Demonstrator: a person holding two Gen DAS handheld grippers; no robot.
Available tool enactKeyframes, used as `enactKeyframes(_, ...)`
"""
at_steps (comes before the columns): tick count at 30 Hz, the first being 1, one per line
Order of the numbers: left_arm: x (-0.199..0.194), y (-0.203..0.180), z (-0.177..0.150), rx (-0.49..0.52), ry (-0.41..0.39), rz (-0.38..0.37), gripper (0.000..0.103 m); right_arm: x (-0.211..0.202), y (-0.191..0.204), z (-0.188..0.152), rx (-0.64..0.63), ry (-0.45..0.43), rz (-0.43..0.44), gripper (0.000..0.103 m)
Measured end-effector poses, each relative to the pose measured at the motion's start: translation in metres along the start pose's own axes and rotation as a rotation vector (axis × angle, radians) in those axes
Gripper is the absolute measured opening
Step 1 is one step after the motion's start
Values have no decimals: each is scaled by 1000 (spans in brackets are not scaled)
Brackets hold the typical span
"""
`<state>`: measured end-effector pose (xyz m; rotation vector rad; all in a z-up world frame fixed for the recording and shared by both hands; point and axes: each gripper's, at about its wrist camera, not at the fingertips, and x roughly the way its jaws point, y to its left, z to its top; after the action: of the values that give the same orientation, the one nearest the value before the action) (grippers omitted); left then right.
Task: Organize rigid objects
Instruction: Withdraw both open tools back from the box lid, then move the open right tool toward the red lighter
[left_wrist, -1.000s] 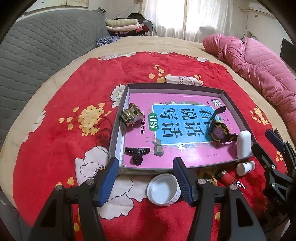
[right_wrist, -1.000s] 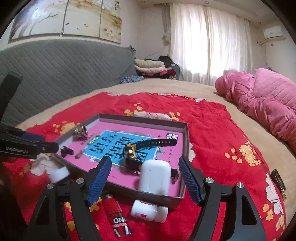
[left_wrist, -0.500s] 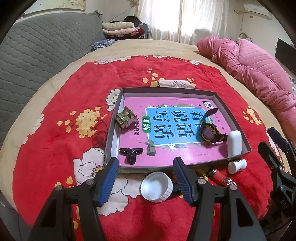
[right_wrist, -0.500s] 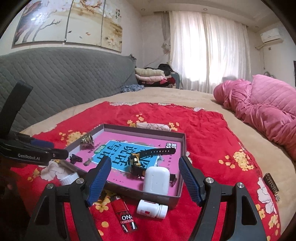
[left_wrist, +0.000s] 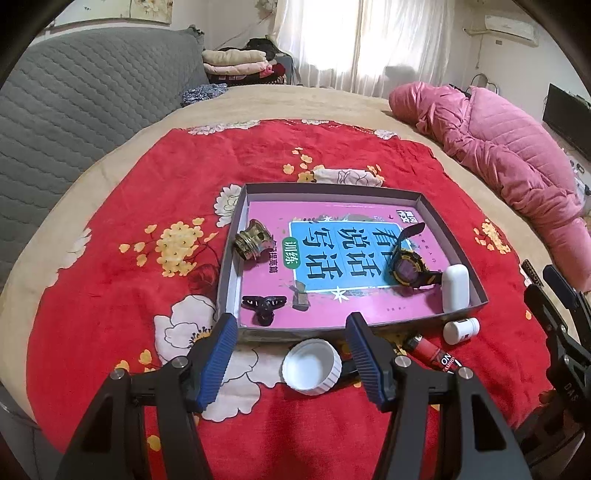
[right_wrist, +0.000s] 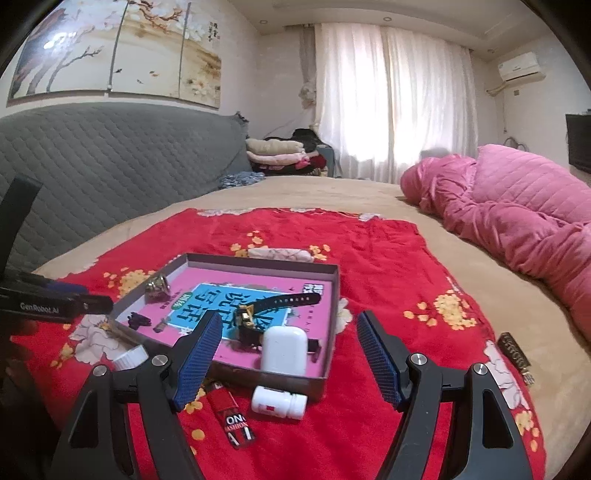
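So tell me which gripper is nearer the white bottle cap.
Left. The white bottle cap lies on the red blanket just ahead of the left gripper, between its open jaws. The right gripper hangs off to the cap's right, over the lighter and pill bottle.

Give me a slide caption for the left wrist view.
Open left gripper above a white cap, facing a tray of small objects.

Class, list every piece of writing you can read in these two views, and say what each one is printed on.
"看图说话写话", partly hidden by the watch: book cover in the box.
"训练": green oval on that cover.
"ON" over "FASHION": red lighter.
"GenRobot.AI": left gripper's body, seen from the right wrist.
"DAS": right gripper's body, cut off.
Too small or blurred: the cover's small print, the white bottle's label.
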<state>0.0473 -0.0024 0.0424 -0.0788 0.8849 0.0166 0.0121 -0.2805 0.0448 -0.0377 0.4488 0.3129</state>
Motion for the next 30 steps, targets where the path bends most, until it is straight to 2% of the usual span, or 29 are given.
enactKeyframes(8,-3,7,-7,4,7,6,61,-11,0,-5,-4,24,1,77)
enactKeyframes(21,-9,16,-20,5,30,-2,61,-4,33,-16,-86,125,136,77)
enactKeyframes(30,-8,11,-29,25,52,-14,61,1,32,-21,-68,174,146,77)
